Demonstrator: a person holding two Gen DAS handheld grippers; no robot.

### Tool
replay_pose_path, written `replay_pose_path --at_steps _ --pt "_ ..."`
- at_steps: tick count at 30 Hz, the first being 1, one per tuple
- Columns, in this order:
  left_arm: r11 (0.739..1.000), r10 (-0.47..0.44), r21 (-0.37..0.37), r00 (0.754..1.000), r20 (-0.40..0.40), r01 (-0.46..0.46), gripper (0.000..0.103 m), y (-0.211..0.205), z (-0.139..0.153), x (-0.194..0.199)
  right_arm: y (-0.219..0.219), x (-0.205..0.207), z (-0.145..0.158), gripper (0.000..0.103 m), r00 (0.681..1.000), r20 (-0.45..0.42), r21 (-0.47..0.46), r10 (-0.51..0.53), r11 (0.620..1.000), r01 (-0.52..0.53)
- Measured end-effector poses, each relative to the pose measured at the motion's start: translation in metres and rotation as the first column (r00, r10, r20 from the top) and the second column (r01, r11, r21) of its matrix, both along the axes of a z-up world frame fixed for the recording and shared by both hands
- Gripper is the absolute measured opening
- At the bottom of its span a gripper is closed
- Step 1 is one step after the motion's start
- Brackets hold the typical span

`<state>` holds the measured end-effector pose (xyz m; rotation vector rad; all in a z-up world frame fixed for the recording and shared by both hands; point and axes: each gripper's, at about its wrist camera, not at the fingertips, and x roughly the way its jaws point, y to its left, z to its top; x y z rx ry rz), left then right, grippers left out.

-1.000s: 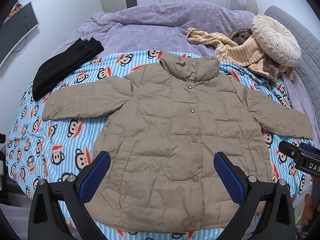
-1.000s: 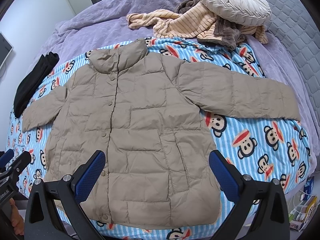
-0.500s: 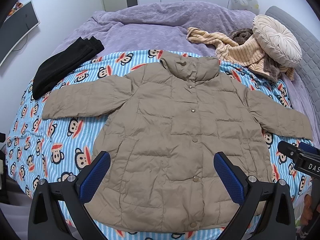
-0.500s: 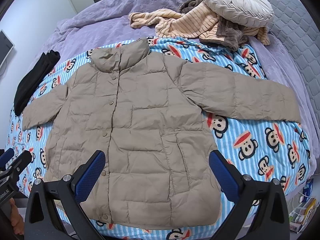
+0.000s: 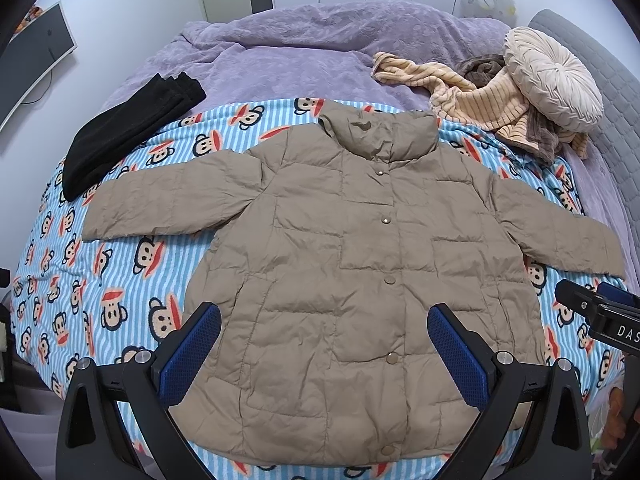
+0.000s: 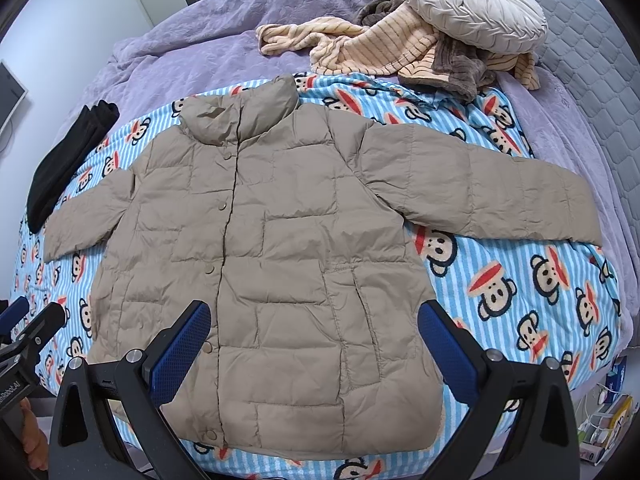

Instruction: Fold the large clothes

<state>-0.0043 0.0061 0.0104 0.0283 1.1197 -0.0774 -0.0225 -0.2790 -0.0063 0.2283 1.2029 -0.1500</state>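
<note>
Khaki quilted puffer jacket (image 5: pixel 360 264) is seen spread flat, front side up and snapped shut, on the blue striped monkey-print blanket (image 5: pixel 100 292) that covers the near part of the bed; both sleeves are stretched out to the sides and the collar points toward the purple bedspread (image 5: pixel 304 48). No fold is visible anywhere on it, so the task is judged to be at its very start: only the laying-out has been done, while the sleeves, the sides and the final halving are all left. The left gripper (image 5: pixel 324 344) is held with its blue-padded fingers spread wide above the lower hem, touching nothing, and the right gripper (image 6: pixel 314 340) is likewise held wide and empty over the hem on the other side. A folded black garment (image 5: pixel 124 132) lies apart at the blanket's far left edge, and a striped beige fleece (image 6: pixel 372 52) with a round cream pleated cushion (image 6: pixel 472 4) is piled near the headboard, well clear of the jacket.
</note>
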Motion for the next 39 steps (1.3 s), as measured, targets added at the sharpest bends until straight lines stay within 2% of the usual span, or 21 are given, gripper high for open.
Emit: replay_pose_path --at_steps 27,32,37,39 --pt "1.000 0.008 0.005 1.000 -0.019 -0.008 0.103 0.001 -0.011 0.005 0.007 0.004 -0.010 0.103 1.000 -0.017 0.010 -0.013 1.000 0.013" --pt "0.998 0.023 -0.054 0.998 -0.060 -0.027 0.103 0.021 -0.028 0.011 0.011 0.002 -0.014 0.103 0.999 -0.027 0.026 -0.027 0.999 0.028" --pt "0.992 0.054 -0.106 0.994 -0.100 -0.064 0.103 0.050 -0.047 0.020 0.024 -0.002 -0.015 0.103 0.999 0.018 0.091 -0.028 0.996 0.026" --pt "0.990 0.063 -0.116 0.992 -0.110 -0.075 0.103 0.067 -0.056 0.027 0.033 0.001 -0.020 0.103 0.999 -0.002 0.127 -0.032 0.991 0.032"
